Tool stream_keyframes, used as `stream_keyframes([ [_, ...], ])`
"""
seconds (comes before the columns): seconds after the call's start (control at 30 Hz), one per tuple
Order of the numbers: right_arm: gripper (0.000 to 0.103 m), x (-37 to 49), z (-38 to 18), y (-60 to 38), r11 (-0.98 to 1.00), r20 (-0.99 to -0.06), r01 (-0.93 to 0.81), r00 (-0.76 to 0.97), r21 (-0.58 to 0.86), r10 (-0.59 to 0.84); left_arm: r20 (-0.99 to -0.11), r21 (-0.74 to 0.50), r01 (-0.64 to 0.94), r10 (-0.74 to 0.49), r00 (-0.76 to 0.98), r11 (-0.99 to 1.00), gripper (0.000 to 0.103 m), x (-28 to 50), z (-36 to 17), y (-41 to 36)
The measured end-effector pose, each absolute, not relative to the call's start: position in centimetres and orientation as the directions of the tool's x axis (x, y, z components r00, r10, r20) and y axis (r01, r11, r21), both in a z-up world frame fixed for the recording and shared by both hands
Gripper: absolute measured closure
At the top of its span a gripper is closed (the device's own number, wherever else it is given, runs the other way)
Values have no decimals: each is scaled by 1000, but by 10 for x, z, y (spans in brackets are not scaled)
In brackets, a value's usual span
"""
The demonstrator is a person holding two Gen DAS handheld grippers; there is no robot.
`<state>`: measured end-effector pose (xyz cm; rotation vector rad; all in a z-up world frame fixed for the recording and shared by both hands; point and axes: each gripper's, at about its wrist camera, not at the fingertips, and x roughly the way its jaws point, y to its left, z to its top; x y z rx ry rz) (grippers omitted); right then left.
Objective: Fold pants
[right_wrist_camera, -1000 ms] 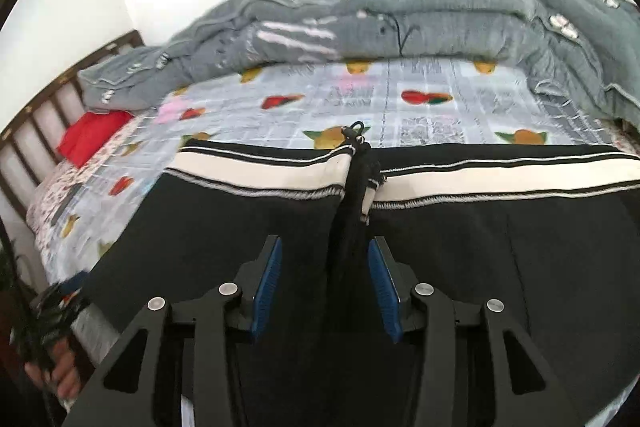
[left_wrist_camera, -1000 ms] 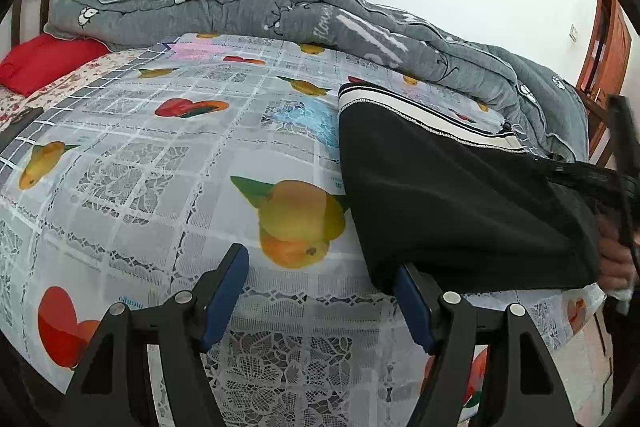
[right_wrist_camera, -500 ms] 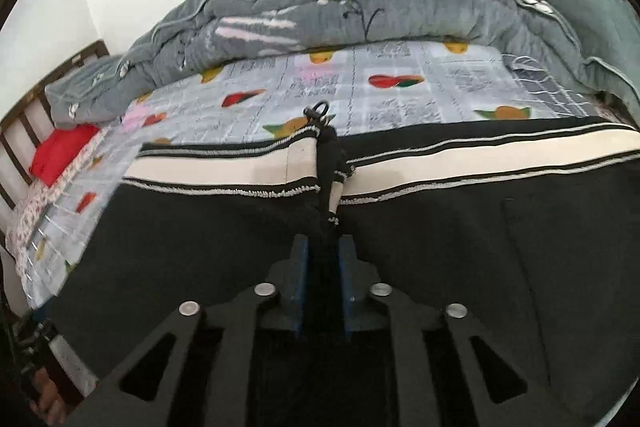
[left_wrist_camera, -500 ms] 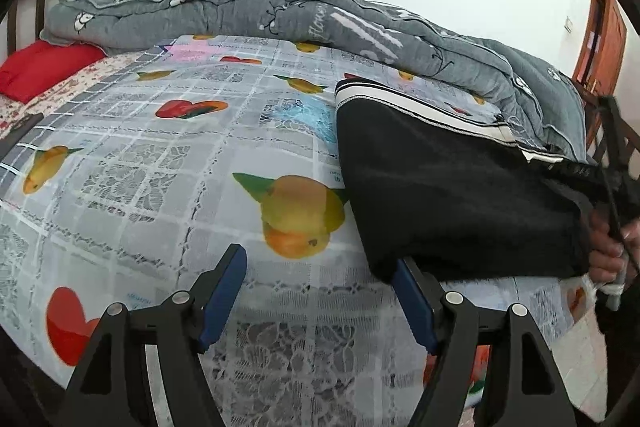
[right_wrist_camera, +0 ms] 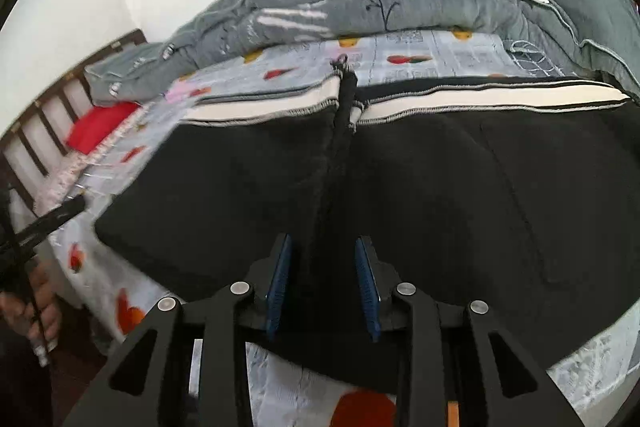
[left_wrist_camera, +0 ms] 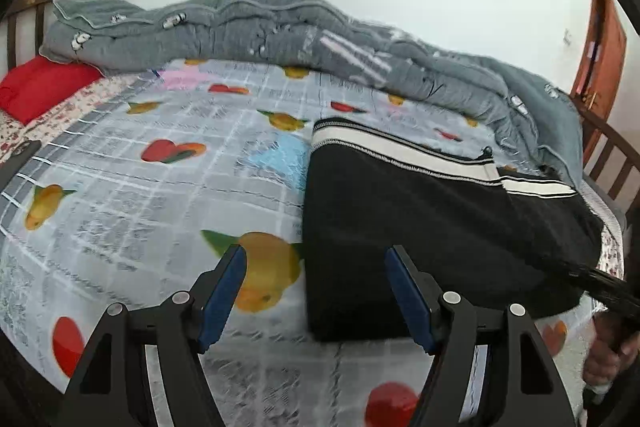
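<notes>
Black pants [left_wrist_camera: 440, 219] with a white-striped waistband [left_wrist_camera: 400, 149] lie flat near the bed's front right edge. My left gripper [left_wrist_camera: 315, 255] hovers open over the pants' near left corner, its right finger [left_wrist_camera: 404, 287] above the black cloth and its left finger over the sheet. In the right wrist view the pants [right_wrist_camera: 460, 187] fill the middle, with a raised ridge running from the waistband [right_wrist_camera: 480, 99] toward me. My right gripper [right_wrist_camera: 323, 241] straddles that ridge; its jaws are opening and the pads stand clear of the cloth.
A fruit-print sheet [left_wrist_camera: 160, 187] covers the bed. A rolled grey quilt [left_wrist_camera: 280, 27] lies along the far side, and a red pillow [left_wrist_camera: 40, 91] sits by the wooden headboard at left. A brown door [left_wrist_camera: 600, 47] is at right. A person's hand [right_wrist_camera: 36, 303] holds the other gripper.
My right gripper shut on the pants' middle ridge, drew back toward the bed's edge, then opened. My left gripper rose and shifted over the pants' near left corner.
</notes>
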<state>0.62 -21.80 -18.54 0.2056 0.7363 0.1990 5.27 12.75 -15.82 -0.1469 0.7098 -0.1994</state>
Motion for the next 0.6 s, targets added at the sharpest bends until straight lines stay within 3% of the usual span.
stream_keyframes([
  [0.13, 60, -23, -170, -272, 966, -600, -24, 780, 256, 179, -727, -220, 146, -262, 634, 964, 32, 66, -192, 113],
  [0.2, 58, -33, -166, -308, 966, -601, 68, 793, 248, 99, -701, -205, 144, -247, 669, 968, 31, 59, -194, 109],
  [0.37, 52, -58, -172, -403, 916, -610, 308, 787, 256, -94, -690, -319, 132, -326, 646, 938, 31, 67, -189, 113],
  [0.6, 48, -43, -192, -497, 800, -620, 451, 774, 396, -129, -711, -302, 140, -321, 626, 943, 31, 88, -190, 102],
])
